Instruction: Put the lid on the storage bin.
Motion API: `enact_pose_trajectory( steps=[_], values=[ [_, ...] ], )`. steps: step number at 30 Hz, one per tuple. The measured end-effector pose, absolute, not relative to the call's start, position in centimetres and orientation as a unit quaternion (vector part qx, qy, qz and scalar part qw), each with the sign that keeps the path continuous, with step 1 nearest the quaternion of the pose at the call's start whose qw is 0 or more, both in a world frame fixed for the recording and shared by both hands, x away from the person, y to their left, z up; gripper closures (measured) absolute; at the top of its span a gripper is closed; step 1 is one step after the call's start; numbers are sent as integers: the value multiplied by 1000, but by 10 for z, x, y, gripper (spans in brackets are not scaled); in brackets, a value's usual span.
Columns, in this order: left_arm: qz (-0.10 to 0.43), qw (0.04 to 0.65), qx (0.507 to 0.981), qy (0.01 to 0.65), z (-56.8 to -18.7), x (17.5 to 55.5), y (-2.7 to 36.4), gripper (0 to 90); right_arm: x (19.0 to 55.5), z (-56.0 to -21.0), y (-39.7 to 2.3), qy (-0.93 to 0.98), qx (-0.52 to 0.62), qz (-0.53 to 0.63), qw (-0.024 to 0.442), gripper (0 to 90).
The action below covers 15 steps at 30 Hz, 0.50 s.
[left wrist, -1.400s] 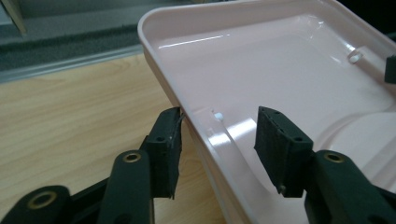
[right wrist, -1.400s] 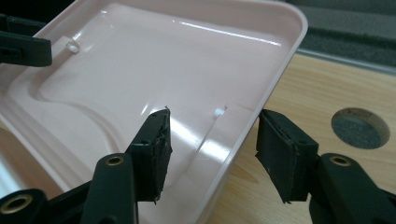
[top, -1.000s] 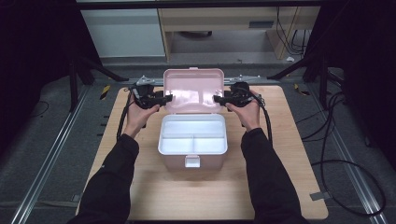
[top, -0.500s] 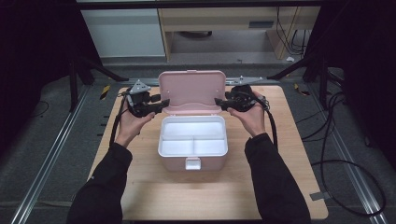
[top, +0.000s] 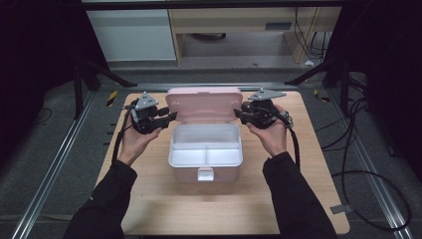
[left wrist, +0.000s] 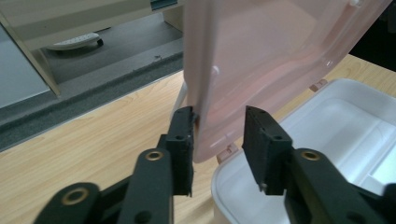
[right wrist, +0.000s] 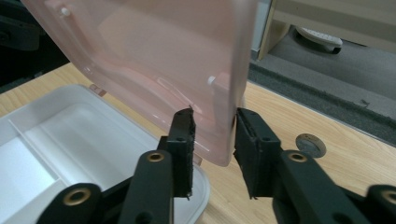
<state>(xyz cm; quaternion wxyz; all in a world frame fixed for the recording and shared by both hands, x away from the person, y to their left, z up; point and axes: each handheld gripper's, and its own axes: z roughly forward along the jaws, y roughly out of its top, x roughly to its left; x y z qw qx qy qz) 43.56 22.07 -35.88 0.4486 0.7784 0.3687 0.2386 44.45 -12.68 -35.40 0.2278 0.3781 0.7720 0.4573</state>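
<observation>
Wooden table point(top: 149, 199), unlabelled pink lid point(top: 203, 103) between jaws

The pink lid point(left wrist: 261, 56) is cropped by the top edge.

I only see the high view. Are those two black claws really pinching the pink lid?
Observer: Left gripper: the edge of the pink lid is between its jaws, which have just been closing; a gap remains at the pad on the lid's inner side.
Operator: And the other?
Observer: Right gripper straddles the lid's edge too, jaws just closing; its outer pad looks against it.
Operator: Anything nearby?
Observer: A small silvery disc sits on the table beside that gripper.
</observation>
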Motion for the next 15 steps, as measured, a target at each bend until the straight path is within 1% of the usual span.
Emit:
enact_pose_trajectory(
  steps=[2,7,10,15],
  values=[
    [238,448,779,369,-359,431,221,655,441,-354,-128,772,377,459,227,709],
    [246,437,783,367,-359,421,221,710,427,-353,-131,772,374,460,230,762],
    [243,436,785,368,-361,416,221,717,420,-353,-133,771,370,466,226,792],
    [247,425,793,360,-365,405,221,743,404,-357,-134,779,362,458,230,797]
  ],
)
